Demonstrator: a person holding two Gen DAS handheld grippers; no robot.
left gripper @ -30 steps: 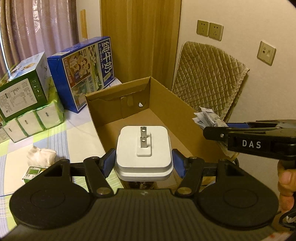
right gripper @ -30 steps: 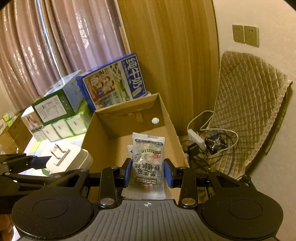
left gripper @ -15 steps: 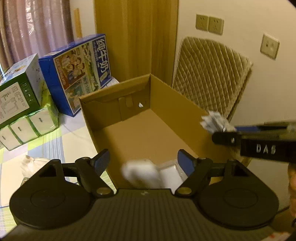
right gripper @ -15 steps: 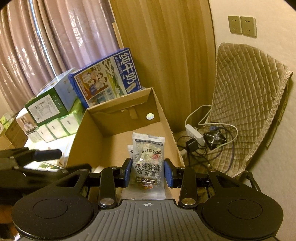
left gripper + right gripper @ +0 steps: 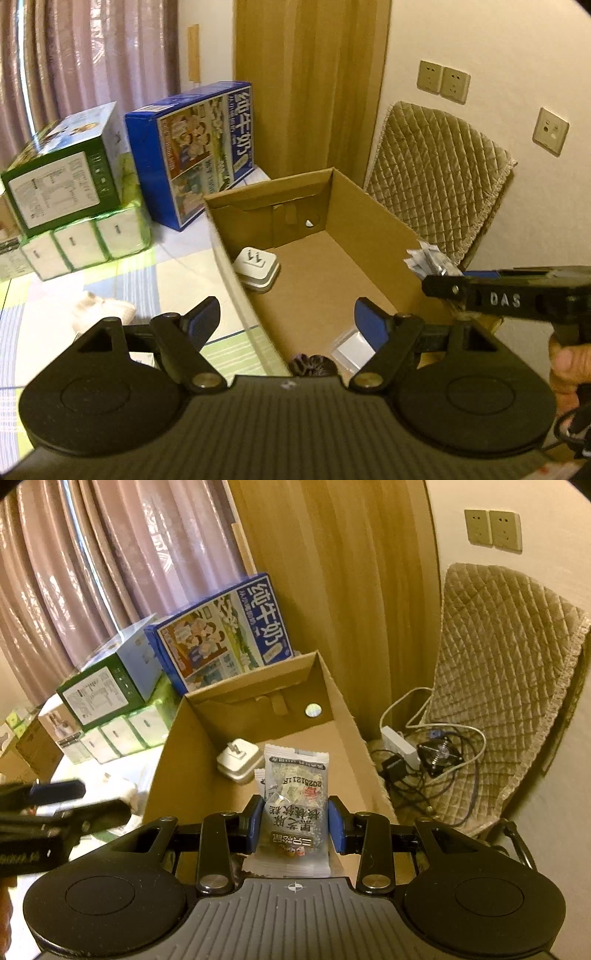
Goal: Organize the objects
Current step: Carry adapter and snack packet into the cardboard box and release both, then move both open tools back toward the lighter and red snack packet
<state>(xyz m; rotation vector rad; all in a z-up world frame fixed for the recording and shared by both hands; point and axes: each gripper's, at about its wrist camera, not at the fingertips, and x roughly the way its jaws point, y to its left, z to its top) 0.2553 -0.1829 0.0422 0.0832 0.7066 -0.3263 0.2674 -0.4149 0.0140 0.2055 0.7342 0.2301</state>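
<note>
An open cardboard box (image 5: 373, 225) (image 5: 177, 746) stands on the table. A white plug adapter (image 5: 256, 269) (image 5: 238, 762) lies on the box floor, prongs up, near its left wall. My left gripper (image 5: 291, 319) hangs open and empty above the box's near end. A dark scrunchie (image 5: 312, 363) and a flat white packet (image 5: 349, 349) lie in the box below it. My right gripper (image 5: 297, 821) is shut on a clear snack packet (image 5: 295, 794) over the box; from the left wrist view the snack packet (image 5: 430, 260) sticks out above the right wall.
A blue milk carton box (image 5: 199, 151), a green box (image 5: 62, 181) and a tissue pack (image 5: 85, 243) crowd the table's far left. A crumpled white cloth (image 5: 99, 308) lies near the box. A quilted chair pad (image 5: 509, 672), power strip (image 5: 400, 744) and cables (image 5: 436, 768) sit right of the box.
My left gripper opened and the white plug adapter dropped into the box, ending near its left wall. The right gripper kept its hold on the snack packet over the box.
</note>
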